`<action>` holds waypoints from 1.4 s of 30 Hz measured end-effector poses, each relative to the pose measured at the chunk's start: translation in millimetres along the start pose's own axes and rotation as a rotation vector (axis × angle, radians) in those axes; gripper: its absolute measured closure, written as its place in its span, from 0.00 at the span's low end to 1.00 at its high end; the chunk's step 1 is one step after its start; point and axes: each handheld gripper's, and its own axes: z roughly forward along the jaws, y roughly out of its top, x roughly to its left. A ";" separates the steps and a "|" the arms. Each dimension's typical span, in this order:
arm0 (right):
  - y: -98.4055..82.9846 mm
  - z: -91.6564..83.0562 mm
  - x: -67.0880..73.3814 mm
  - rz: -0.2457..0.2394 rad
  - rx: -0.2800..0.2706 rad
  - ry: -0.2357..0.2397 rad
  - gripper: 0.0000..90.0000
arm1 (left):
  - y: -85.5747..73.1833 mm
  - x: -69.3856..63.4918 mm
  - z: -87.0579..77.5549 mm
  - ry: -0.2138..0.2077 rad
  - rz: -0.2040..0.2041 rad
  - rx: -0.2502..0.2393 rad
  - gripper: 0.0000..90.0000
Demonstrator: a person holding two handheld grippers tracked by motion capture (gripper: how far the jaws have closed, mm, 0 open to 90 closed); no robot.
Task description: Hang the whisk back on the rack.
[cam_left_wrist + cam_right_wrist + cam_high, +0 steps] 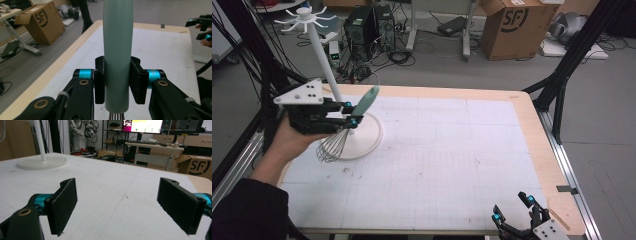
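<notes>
At the left of the high view, the left gripper [353,114] is clamped on a whisk [346,129], held up above the table [532,130]. Its jaws press the pale green handle [366,101] from both sides; the handle slants up toward the upper right and the wire head [332,146] hangs toward the lower left, over the edge of the round white base [369,137] of a stand [323,60]. The stand's thin pole rises to the upper left of the frame, ending in a ring of hooks [305,17].

In the left gripper view the handle [117,55] stands upright in the middle of the frame, the two black pads [137,80] tight against it, with the wires just visible at the bottom edge.

The right gripper [512,209] sits at the lower right of the high view, near the table's front edge, jaws spread wide with nothing between them. In the right gripper view its pads [63,205] stand well apart over the bare white mat [120,195], and the stand's base [42,162] shows in the upper left.
</notes>
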 end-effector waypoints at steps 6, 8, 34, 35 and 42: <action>-0.3 1.1 0.7 -0.006 0.005 -0.001 0.17 | 5.8 9.8 -27.9 0.040 -0.032 -0.077 0.77; -0.4 1.2 0.6 -0.006 0.005 -0.001 0.17 | 6.0 12.7 -33.0 0.053 -0.039 -0.085 0.77; -0.2 0.9 1.1 0.003 -0.012 0.027 0.17 | -0.8 49.4 -106.1 0.223 -0.142 -0.292 0.77; -0.2 1.0 1.3 0.002 -0.011 0.026 0.17 | -0.9 49.9 -107.8 0.228 -0.142 -0.293 0.77; -0.1 0.5 0.9 0.006 -0.010 0.022 0.17 | -4.7 57.1 -113.4 0.276 -0.150 -0.272 0.77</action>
